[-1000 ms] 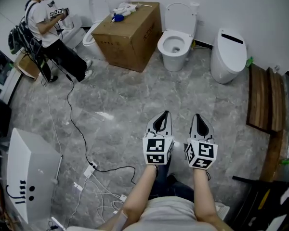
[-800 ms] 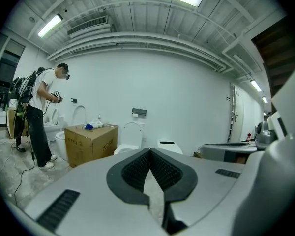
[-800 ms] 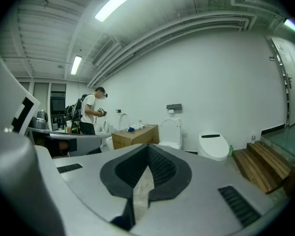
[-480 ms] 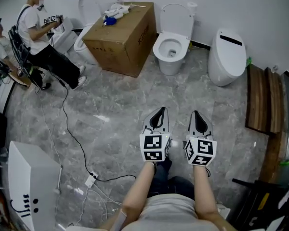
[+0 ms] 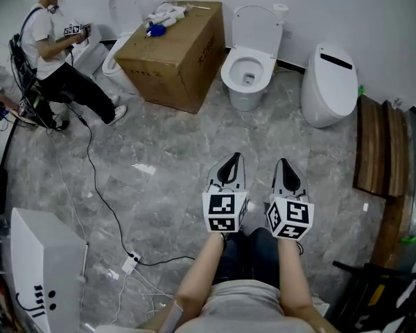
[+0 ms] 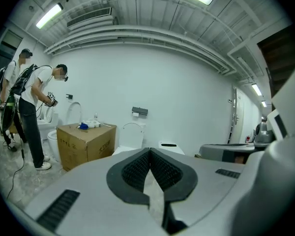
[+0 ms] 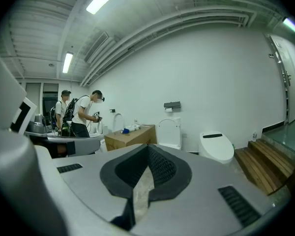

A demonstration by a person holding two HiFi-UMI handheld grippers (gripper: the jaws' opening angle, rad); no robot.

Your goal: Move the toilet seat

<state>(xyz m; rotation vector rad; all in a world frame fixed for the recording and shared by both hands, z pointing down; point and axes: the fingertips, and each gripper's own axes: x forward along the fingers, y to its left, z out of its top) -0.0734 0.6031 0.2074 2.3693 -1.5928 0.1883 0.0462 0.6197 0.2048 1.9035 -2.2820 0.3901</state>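
A white toilet (image 5: pixel 248 71) stands against the far wall with its seat and lid (image 5: pixel 254 23) raised upright; it also shows in the left gripper view as toilet (image 6: pixel 129 137) and in the right gripper view as toilet (image 7: pixel 168 133). My left gripper (image 5: pixel 232 161) and right gripper (image 5: pixel 285 165) hover side by side over the grey marble floor, well short of the toilet. Both are shut with nothing between their jaws.
A cardboard box (image 5: pixel 172 47) with cloths on top stands left of the toilet. A closed white toilet (image 5: pixel 328 83) sits to its right, wooden steps (image 5: pixel 378 144) beyond. A person (image 5: pixel 59 54) stands at another toilet (image 5: pixel 116 49) at far left. Cables (image 5: pixel 100 186) cross the floor; a white unit (image 5: pixel 38 272) is near left.
The view has shifted so the toilets and box lie a little nearer and more to the left. Both grippers keep their pose, shut and side by side.
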